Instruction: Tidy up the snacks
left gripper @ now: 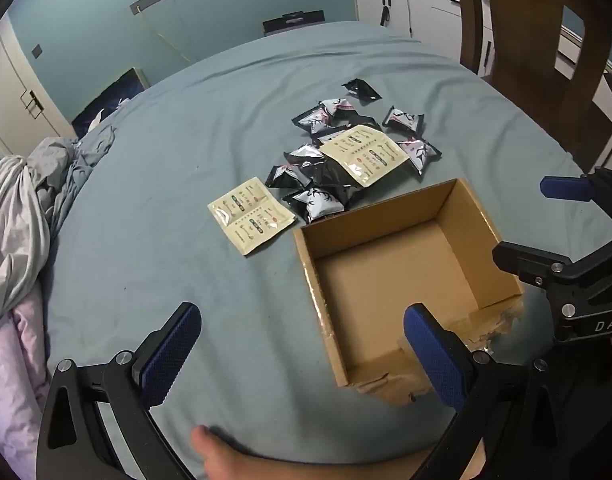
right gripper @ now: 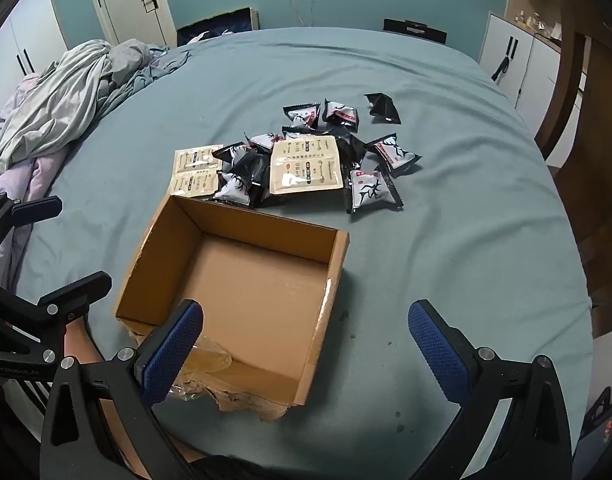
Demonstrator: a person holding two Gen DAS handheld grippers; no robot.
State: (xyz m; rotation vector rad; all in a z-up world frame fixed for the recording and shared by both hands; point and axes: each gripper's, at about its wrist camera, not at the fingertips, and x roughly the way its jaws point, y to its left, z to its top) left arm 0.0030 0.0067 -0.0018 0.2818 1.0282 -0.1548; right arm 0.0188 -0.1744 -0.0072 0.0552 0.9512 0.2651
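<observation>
Left wrist view: looking down on a bed covered by a blue-grey sheet [left gripper: 186, 128]. Left gripper [left gripper: 302, 356] hovering over the sheet with jaws spread wide, gripping nothing; one blue textured pad [left gripper: 170, 356] over bare sheet, the other over the near corner of an open brown cardboard box [left gripper: 390, 280]. Box sitting empty, near wall torn and crumpled. Pile of small black-and-white foil snack packets [left gripper: 322, 172] lying just beyond the box's far wall, nearest packet touching it. One flat beige printed sachet [left gripper: 362, 154] resting on top of the pile, a second beige sachet [left gripper: 252, 214] lying flat on the sheet left of the pile, near the box's far-left corner. Lone black packet [left gripper: 361, 90] lying apart at the far side. Right gripper [left gripper: 566, 236] showing at the right edge, jaws parted. Crumpled grey and pink bedding [left gripper: 18, 220] bunching at the left.

Right wrist view: right gripper [right gripper: 306, 350] hanging with jaws fully released, holding nothing; left pad over the box's [right gripper: 242, 280] torn near edge, right pad over bare sheet [right gripper: 466, 240]. Snack pile [right gripper: 306, 152] lying beyond the box, one sachet [right gripper: 306, 166] on top, the other [right gripper: 196, 170] at the pile's left. Left gripper [right gripper: 34, 248] entering at the left edge, jaws apart.
</observation>
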